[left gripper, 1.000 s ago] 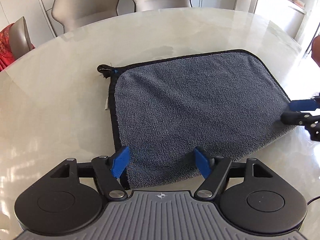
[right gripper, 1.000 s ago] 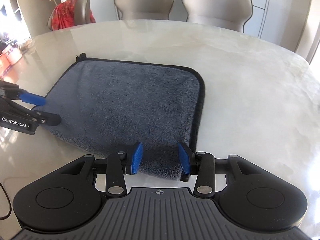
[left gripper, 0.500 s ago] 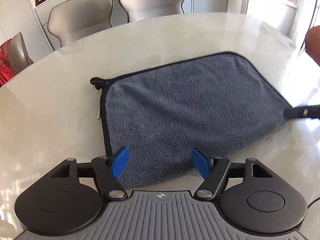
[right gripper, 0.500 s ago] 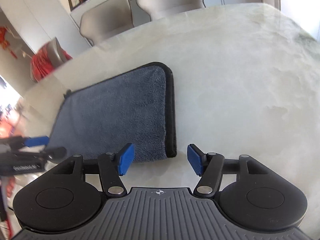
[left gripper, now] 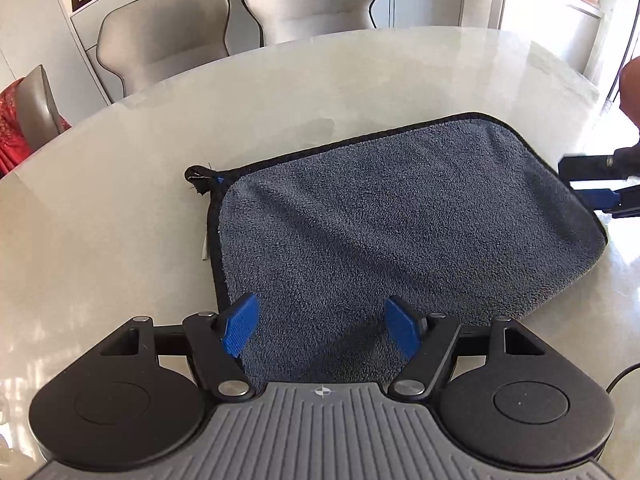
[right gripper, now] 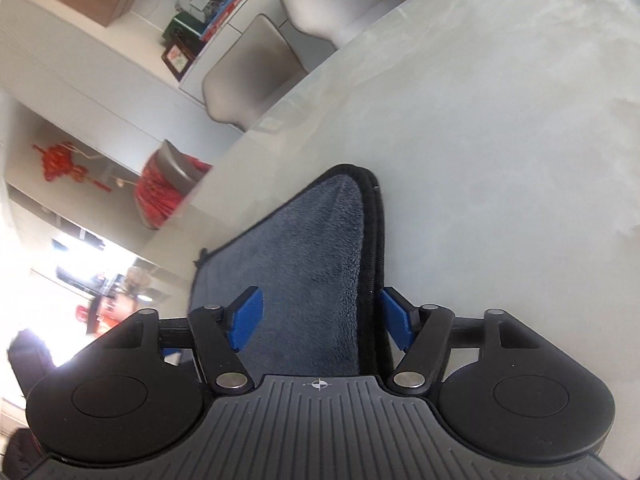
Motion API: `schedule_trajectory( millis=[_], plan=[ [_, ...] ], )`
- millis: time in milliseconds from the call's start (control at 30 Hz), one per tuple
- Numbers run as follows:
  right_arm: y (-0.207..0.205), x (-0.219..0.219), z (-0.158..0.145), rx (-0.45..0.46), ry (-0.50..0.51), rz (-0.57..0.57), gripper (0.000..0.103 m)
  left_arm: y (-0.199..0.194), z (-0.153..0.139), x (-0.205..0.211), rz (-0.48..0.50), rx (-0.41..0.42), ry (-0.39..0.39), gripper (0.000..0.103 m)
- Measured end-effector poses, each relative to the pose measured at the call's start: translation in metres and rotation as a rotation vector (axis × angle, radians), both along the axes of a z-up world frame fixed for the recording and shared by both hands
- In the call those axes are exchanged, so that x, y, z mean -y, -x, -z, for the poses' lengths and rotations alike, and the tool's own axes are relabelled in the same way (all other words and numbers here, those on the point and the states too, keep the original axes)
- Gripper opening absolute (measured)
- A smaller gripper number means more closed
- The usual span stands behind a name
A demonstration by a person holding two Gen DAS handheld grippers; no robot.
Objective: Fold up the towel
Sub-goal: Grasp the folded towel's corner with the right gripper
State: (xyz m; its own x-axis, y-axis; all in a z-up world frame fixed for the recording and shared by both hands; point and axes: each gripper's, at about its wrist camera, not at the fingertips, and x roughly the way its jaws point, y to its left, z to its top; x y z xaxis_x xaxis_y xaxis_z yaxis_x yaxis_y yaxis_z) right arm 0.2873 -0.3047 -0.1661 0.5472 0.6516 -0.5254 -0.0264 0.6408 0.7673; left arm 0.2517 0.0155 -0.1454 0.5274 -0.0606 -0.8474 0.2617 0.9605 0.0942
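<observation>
My left gripper (left gripper: 322, 330) is spread wide over the near edge of the grey towel (left gripper: 400, 224), gripping nothing. My right gripper (right gripper: 320, 320), rolled sideways, is also wide, its blue pads (right gripper: 394, 322) straddling the towel's black-trimmed right edge. The towel lies folded flat on the marble table (left gripper: 120, 216).

- Towel (left gripper: 392, 232): grey-blue pile with black edge binding.
- Desk (left gripper: 160, 160): pale cream, glossy, with faint marble clouding.
- Left gripper (left gripper: 321, 330): black arms, blue ribbed pads, grey ridged body.
- Right gripper (right gripper: 321, 322): same black, blue and grey scheme.
- Chairs (left gripper: 168, 36): beige with dark piping.
- Cloth (left gripper: 10, 128) on the side chair: red, patterned.
</observation>
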Motion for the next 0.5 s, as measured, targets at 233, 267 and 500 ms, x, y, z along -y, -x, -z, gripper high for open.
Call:
schedule_trajectory(
  millis=[233,267,500],
  plan=[
    [-0.011,0.005,0.013,0.005,-0.196,-0.008,0.082,-0.001,0.003,-0.002,0.007,-0.013,0.003,0.074],
    [-0.013,0.005,0.014,0.008,-0.213,-0.015,0.082,-0.001,0.003,-0.002,0.007,-0.014,0.004,0.074],
    [-0.038,0.011,0.022,0.027,-0.319,-0.012,0.083,0.000,0.003,0.000,0.014,-0.011,-0.006,0.074]
  ],
)
